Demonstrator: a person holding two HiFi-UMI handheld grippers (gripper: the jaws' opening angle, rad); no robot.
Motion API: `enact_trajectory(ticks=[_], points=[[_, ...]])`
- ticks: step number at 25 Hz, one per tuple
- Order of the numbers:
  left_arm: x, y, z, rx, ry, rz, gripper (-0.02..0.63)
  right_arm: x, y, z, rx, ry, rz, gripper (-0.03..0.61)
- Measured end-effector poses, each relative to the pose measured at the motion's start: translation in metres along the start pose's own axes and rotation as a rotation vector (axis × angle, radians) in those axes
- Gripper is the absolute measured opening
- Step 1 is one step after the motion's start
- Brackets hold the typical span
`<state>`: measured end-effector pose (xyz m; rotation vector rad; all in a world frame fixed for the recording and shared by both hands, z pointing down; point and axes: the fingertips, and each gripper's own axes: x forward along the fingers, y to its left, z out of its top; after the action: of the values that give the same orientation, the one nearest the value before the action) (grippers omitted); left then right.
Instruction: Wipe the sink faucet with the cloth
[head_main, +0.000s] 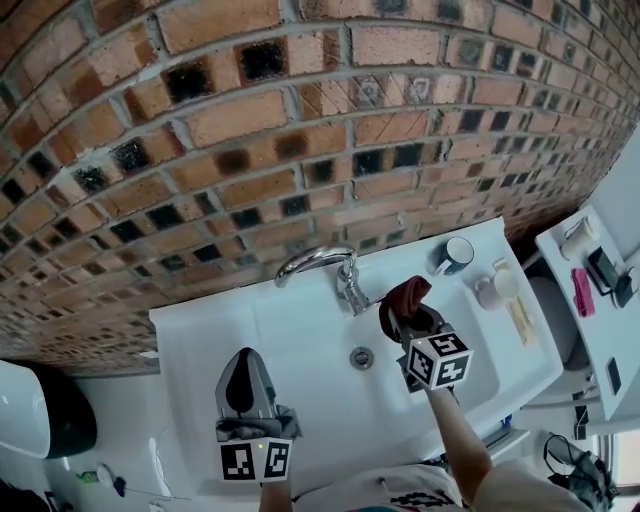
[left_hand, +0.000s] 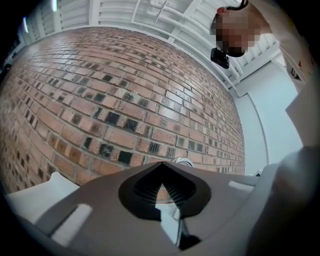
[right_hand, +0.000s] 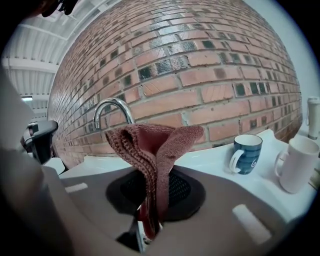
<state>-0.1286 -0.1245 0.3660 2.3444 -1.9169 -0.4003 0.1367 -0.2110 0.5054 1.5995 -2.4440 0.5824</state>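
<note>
A chrome faucet (head_main: 330, 264) curves over the white sink (head_main: 300, 350) at the brick wall. My right gripper (head_main: 408, 318) is shut on a dark red cloth (head_main: 405, 297), held just right of the faucet's base. In the right gripper view the cloth (right_hand: 152, 150) stands folded between the jaws, with the faucet (right_hand: 112, 111) behind it to the left. My left gripper (head_main: 243, 384) hangs over the sink's front left, jaws together with nothing in them. In the left gripper view only the faucet's top (left_hand: 182, 161) shows above the gripper (left_hand: 161, 181).
A blue mug (head_main: 456, 254) and a white mug (head_main: 497, 287) stand on the sink's right ledge; both show in the right gripper view, blue mug (right_hand: 246, 152) and white mug (right_hand: 298, 162). The drain (head_main: 361, 357) sits mid-basin. A white side shelf (head_main: 560, 250) with small items is at right.
</note>
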Motion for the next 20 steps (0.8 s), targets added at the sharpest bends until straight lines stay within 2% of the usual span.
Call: enact_trajectory(ticks=[3, 8, 10, 12, 15, 17, 20], points=[[-0.002, 0.002, 0.001, -0.004, -0.002, 0.005, 0.002, -0.003, 0.016, -0.007, 0.045, -0.007, 0.012, 0.049], [-0.001, 0.003, 0.002, -0.002, -0.001, 0.006, 0.002, 0.016, 0.105, -0.051, 0.052, 0.121, 0.239, 0.049], [-0.002, 0.007, 0.000, -0.002, 0.007, 0.012, 0.002, 0.035, 0.131, -0.062, 0.074, 0.158, 0.292, 0.049], [-0.004, 0.012, -0.002, -0.002, 0.014, 0.026, 0.002, 0.056, 0.142, -0.070, 0.112, 0.186, 0.300, 0.049], [-0.005, 0.020, -0.005, -0.007, 0.019, 0.043, 0.002, 0.077, 0.134, -0.071, 0.166, 0.210, 0.260, 0.049], [-0.004, 0.024, -0.006, -0.010, 0.022, 0.049, 0.002, 0.083, 0.123, -0.062, 0.167, 0.200, 0.228, 0.049], [-0.002, 0.027, -0.009, -0.017, 0.024, 0.051, 0.002, 0.086, 0.116, -0.045, 0.181, 0.172, 0.228, 0.048]])
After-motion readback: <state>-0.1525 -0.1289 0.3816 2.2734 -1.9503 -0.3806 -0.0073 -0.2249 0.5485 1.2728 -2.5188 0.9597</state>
